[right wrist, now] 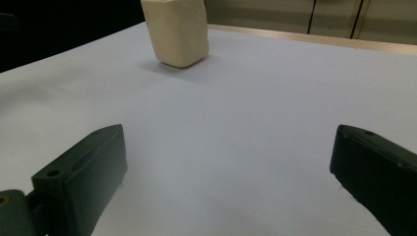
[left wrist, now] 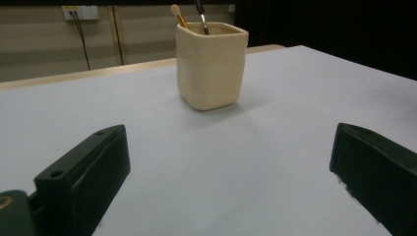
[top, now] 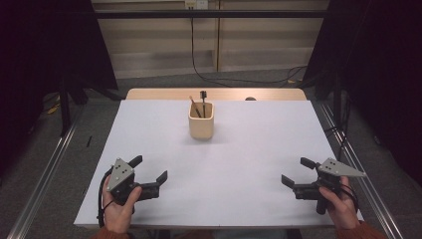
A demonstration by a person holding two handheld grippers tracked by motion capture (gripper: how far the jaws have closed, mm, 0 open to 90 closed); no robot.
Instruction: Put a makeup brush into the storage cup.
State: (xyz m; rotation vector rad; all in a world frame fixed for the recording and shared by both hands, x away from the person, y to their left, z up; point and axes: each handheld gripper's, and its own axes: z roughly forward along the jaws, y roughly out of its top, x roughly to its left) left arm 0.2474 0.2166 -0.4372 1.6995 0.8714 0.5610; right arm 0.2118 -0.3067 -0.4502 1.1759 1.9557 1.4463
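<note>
**Two open grippers wait at the near edge, a cream cup of brushes ahead**

White covering spreads over the table [top: 249, 164], with dark curtains to either side and a pale wall behind. Going left to right in the high view: the left gripper [top: 150, 168] sits near the front left corner, its jaws spread wide and holding nothing. At the middle, toward the far edge, stands the cream cup [top: 201, 127], upright, with a tan-tipped brush [top: 193, 104] and a black brush [top: 203, 99] sticking out of its mouth. The right gripper [top: 294, 172] rests near the front right corner, jaws likewise wide apart and empty.

Both grippers are well apart from the cup, so the step in hand looks like a reach. To do it well, one gripper probably needs to steady the cup wall while the other comes down from above onto a single brush handle.

Bare surface lies all around the cup, giving free room to approach. The cup stands near the far edge, so a hard push from the front could slide it backward.
</note>
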